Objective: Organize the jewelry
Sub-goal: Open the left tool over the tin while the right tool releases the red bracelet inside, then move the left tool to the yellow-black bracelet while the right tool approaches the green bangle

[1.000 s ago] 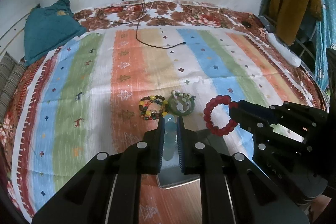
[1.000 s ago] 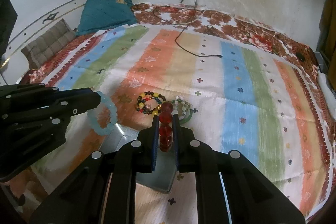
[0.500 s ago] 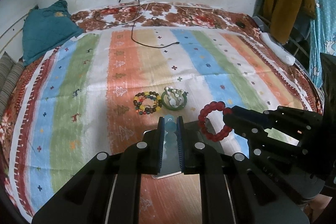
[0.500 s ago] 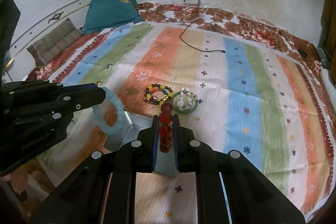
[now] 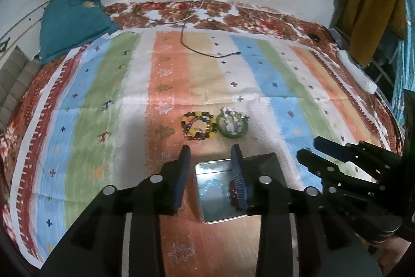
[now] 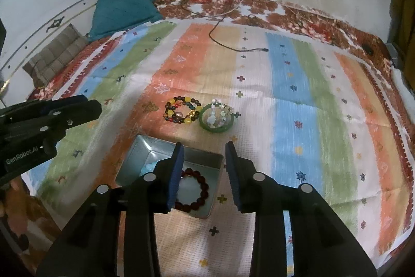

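Observation:
An open metal tin (image 5: 201, 201) (image 6: 140, 155) rests on the striped blanket. Inside it lie a pale blue bead bracelet (image 5: 214, 188) (image 6: 148, 168) and a dark red bead bracelet (image 6: 201, 192) (image 5: 233, 192), each partly hidden by a finger. My left gripper (image 5: 210, 153) (image 6: 90, 103) hovers over the tin, its jaws opening, with nothing pressed between them. My right gripper (image 6: 204, 147) (image 5: 307, 146) hovers over it too, jaws opening and free of any bracelet. Just beyond the tin lie a multicolour bead bracelet (image 5: 198, 129) (image 6: 182, 110) and a green bangle (image 5: 233, 125) (image 6: 216, 118) with pale charms.
A black cable (image 5: 207, 53) runs from the wall socket across the far half of the blanket. A teal cushion (image 5: 70, 22) lies at the far left. A mustard garment (image 5: 371, 4) hangs at the right above a white power strip (image 5: 358, 72).
Both grippers went from shut to partly open. The pale blue bracelet dropped out of the left one and the red bracelet out of the right one, and both now lie in the tin.

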Demonstrator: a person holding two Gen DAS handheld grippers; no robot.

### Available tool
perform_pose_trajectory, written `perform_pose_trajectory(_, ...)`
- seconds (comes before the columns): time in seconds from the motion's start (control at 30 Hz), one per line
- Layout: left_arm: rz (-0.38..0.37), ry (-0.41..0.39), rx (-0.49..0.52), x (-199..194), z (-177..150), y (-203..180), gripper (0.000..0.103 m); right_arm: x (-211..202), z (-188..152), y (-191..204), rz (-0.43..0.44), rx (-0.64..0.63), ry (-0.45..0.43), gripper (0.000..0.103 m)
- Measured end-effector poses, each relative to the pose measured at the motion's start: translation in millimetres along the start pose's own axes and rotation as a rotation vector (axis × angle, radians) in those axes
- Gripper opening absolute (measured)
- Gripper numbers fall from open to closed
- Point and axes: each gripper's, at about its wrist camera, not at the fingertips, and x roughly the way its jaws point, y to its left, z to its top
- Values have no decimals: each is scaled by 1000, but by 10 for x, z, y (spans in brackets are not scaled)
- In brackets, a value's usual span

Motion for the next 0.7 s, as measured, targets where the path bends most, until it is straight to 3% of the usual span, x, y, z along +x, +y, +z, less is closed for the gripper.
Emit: perform_pose_trajectory(0.7, 93, 84, 4, 451, 216, 85, 67, 292, 178, -128, -35, 12, 59, 67)
